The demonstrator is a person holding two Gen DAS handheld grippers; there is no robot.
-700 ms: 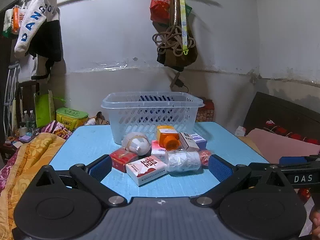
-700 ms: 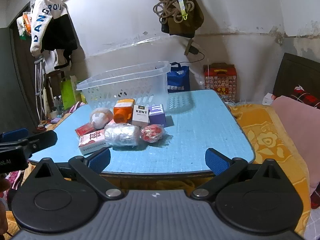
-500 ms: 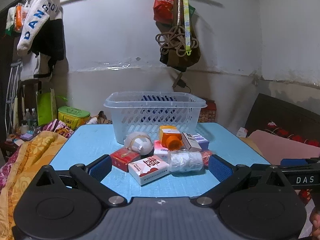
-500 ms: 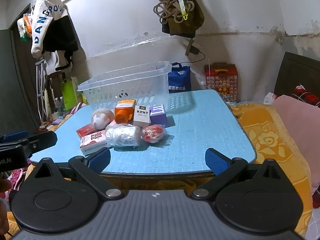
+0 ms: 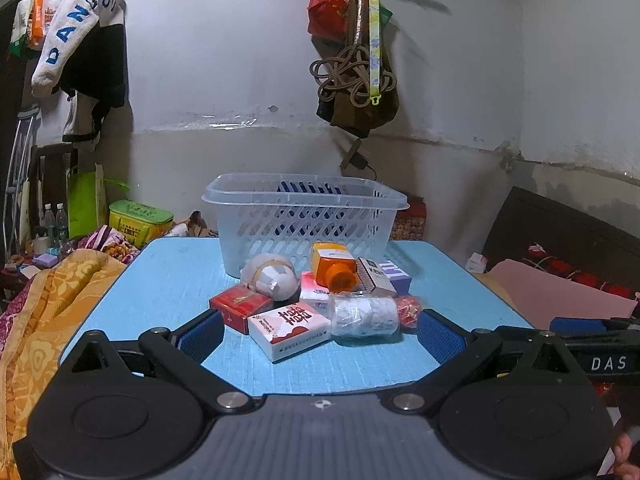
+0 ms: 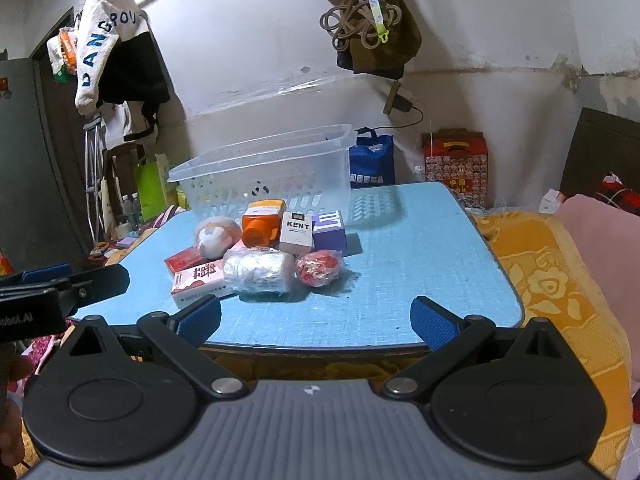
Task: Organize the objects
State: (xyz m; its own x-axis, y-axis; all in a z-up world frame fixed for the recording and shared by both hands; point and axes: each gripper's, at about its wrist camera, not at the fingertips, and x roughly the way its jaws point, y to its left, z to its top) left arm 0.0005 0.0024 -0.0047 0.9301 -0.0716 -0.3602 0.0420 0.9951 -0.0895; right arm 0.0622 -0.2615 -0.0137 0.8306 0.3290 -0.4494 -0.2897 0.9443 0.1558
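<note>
Both claws gape wide with nothing between them: the left gripper (image 5: 320, 334) low in its frame, the right gripper (image 6: 316, 320) likewise. At mid-frame on the blue table (image 5: 168, 280) sits a heap of boxes (image 5: 290, 326), an orange bottle (image 5: 334, 266) and a wrapped roll (image 5: 366, 316), just before the clear basket (image 5: 304, 216).

Blue table (image 5: 168, 280) carrying a clear basket (image 5: 304, 220) at 12 o'clock; boxes (image 5: 290, 330), bottle (image 5: 334, 268), wrapped roll (image 5: 366, 316) sitting clustered centrally.

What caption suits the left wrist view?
Open left tongs face a pile of small packages before an empty-looking basket on a blue table.
</note>
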